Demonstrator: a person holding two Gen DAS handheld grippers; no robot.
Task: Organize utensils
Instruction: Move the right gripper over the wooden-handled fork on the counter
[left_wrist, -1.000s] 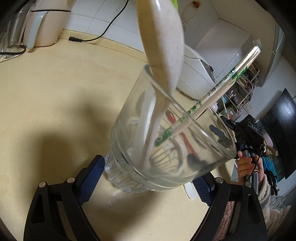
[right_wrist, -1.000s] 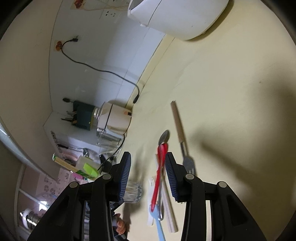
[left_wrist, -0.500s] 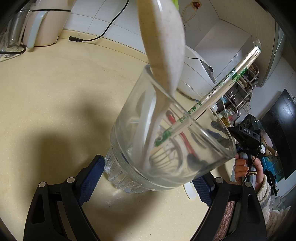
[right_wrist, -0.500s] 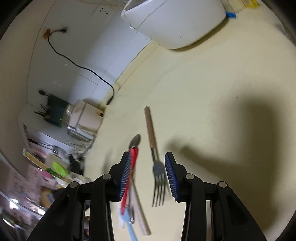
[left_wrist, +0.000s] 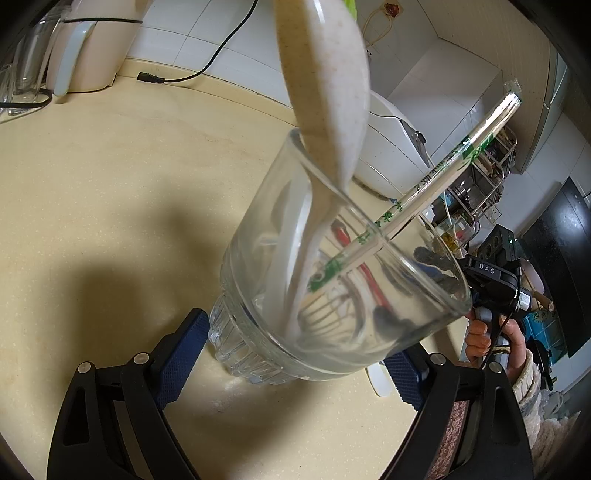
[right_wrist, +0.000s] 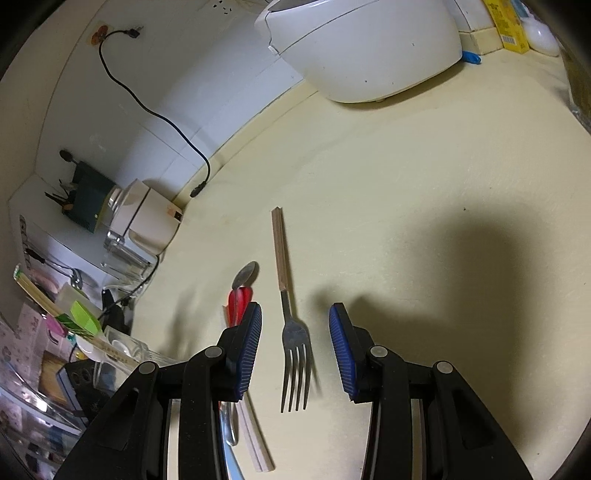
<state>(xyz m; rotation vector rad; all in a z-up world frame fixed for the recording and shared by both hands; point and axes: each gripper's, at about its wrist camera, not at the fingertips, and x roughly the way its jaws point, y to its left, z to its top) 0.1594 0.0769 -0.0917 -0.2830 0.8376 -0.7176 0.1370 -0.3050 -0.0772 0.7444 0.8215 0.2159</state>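
Straddling the wood-handled steel fork (right_wrist: 294, 343), the right gripper (right_wrist: 295, 347) has its blue-padded fingers (right_wrist: 248, 347) spread wide, one on either side of the fork's neck and neither pad touching it. The fork lies flat on the cream-yellow bench (right_wrist: 424, 184), out in the open middle of the surface, tines toward the camera and wooden handle pointing away toward the back edge where the white rice cooker (right_wrist: 362, 48) sits. Just beside it, partly under the left-hand finger, lie a red-handled utensil (right_wrist: 238, 301), a small steel spoon (right_wrist: 245, 275) and a pale wooden stick (right_wrist: 255, 439).

The step in hand looks like picking up the fork. To do it well, the fingers should drop until the pads reach the bench and close square across the narrow steel neck, or a little further up on the wooden handle, where the grip is likely surer than on the tines. Keeping the left-hand pad clear of the red utensil matters, or both may come up together.

In the left wrist view, the left gripper (left_wrist: 295, 360) holds the clear ribbed drinking glass (left_wrist: 332, 277) by its base, fingers (left_wrist: 181, 354) against either side. A speckled cream plastic spoon (left_wrist: 325, 88) and a paper-wrapped pair of chopsticks (left_wrist: 436, 188) already stand in it. That glass should stay steady and tipped toward the right side, ready for the fork to go in handle first.
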